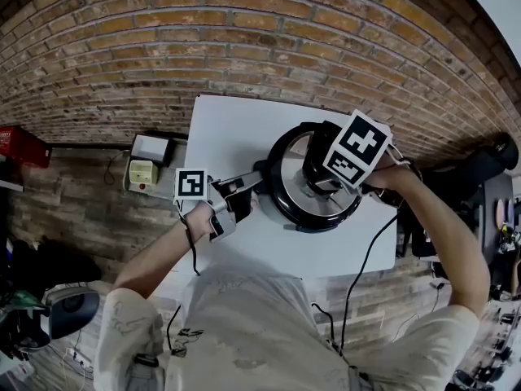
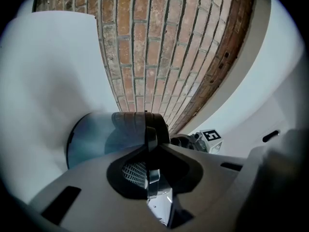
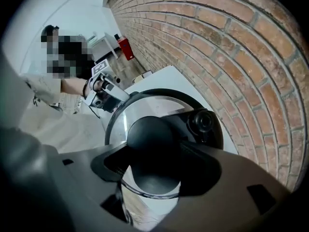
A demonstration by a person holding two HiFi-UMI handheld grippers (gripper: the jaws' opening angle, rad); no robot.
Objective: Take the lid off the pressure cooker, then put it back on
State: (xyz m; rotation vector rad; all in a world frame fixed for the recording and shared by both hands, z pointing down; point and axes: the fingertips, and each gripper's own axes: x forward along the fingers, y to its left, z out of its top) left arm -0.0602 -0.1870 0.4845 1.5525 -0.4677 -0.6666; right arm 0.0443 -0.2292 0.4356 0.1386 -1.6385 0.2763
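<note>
With the left gripper closed firmly on the side handle of the pressure cooker on the white table, the right gripper, which clasps the knob of the lid, should twist it gently and lift straight up

Light even and moderately bright, shadows soft. The table reads bright white, not blown out. Soft sheen on the lid. Courses of the brick wall bow strongly toward edges; corners dark. In the left gripper view the pot is blurred.
</note>
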